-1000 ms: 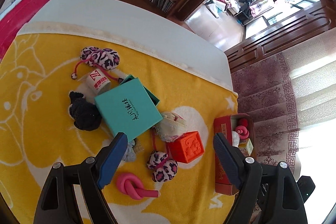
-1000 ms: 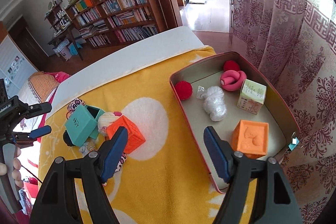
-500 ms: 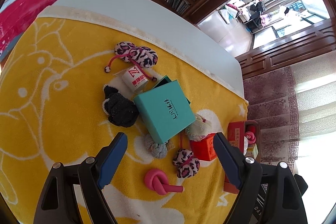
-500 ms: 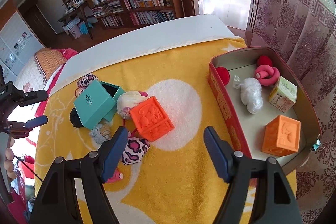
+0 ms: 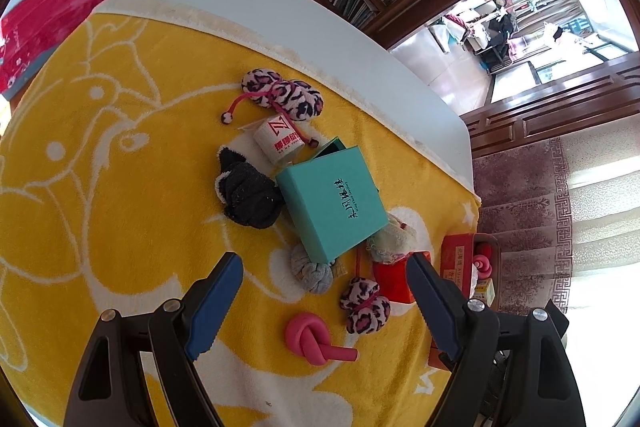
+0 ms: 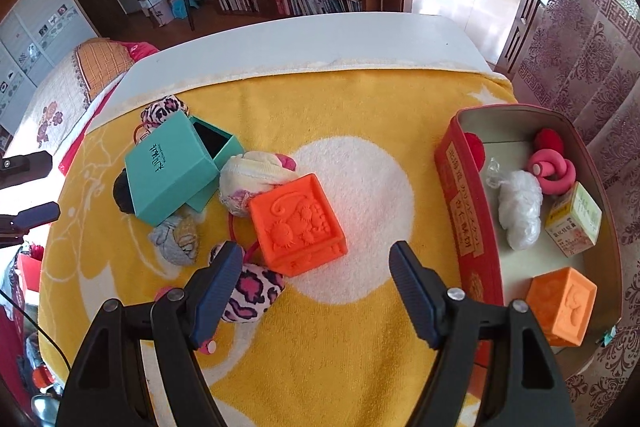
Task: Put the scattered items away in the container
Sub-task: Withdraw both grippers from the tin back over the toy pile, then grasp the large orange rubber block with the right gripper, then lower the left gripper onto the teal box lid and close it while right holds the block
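Note:
Scattered items lie on a yellow blanket [image 5: 100, 227]: a teal box [image 5: 332, 203] [image 6: 172, 167], a black fluffy sock [image 5: 248, 193], a leopard plush [image 5: 366, 305] [image 6: 252, 293], a pink knot [image 5: 312, 339] and a red-orange cube [image 6: 298, 225] [image 5: 392, 281]. The red tin [image 6: 468, 199] [image 5: 456, 263] holds an orange cube [image 6: 564, 303], a pink knot [image 6: 554, 171], a plastic wad and a small carton. My left gripper [image 5: 324, 279] hangs open above the pink knot. My right gripper [image 6: 316, 267] is opening, empty, just above the red-orange cube.
A leopard hair tie [image 5: 284, 95], a white roll [image 5: 280, 141], a grey sock ball [image 5: 312, 269] and a cream cloth bundle [image 6: 248, 183] also lie on the blanket. The white table edge [image 6: 320, 39] is beyond. A curtain [image 6: 580, 47] hangs right of the tin.
The right gripper has swung left from over the tin to over the red-orange cube and come lower. The left gripper's view has shifted so the items sit further right and lower.

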Demonstrator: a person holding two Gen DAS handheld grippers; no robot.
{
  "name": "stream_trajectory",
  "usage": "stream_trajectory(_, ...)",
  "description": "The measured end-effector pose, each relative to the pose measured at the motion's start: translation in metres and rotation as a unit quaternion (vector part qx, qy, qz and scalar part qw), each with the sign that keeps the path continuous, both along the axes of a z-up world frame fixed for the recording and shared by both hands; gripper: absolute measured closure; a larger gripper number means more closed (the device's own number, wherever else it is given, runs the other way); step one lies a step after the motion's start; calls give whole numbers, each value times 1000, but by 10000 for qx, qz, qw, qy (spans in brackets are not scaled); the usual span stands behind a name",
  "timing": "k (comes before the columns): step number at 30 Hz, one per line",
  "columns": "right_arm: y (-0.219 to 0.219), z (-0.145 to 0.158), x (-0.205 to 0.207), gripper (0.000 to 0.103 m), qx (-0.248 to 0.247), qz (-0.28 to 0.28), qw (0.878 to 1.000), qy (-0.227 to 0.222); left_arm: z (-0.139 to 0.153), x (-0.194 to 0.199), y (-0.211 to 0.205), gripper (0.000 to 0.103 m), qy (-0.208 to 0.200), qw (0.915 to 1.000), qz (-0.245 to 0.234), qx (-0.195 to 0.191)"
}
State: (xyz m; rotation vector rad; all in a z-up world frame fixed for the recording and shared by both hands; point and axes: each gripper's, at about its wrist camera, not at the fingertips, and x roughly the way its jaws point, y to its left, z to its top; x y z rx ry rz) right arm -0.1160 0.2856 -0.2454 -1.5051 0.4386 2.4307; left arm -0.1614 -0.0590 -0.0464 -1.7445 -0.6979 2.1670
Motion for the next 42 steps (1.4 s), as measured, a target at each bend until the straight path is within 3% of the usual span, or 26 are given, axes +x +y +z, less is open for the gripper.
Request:
stream_trajectory(9, 1, -26, -21, 23, 108, 532, 9979, -364, -3, 8, 10, 18, -59, 9999, 81, -56)
stream_trajectory(20, 5, -47, -29, 24, -285, 738, 9953, -551, -5, 15, 9, 18, -97, 9994, 309, -103)
stream_trajectory(21, 4, -47, -29, 29, -276, 773, 9952, -538, -5, 15, 9, 18, -101, 9994, 322, -104)
stream_trajectory(22, 3, -47, -29, 42, -261, 827, 9947, -549, -6, 15, 10, 18, -110, 9993, 334, -102)
stream_trajectory(23, 1, -47, -29, 42, -205, 863, 9943, -586, -7, 16, 10, 18, -127, 9993, 346, -87)
stream_trajectory(31, 8, -34, -15, 44, -342, 729, 9959, -401, -11, 14, 18, 18, -156, 9991, 377, -117)
stream_trajectory(42, 22, 11, 31, 44, -624, 470, 9968, 160, -17, 7, 32, 17, -215, 9985, 450, -215)
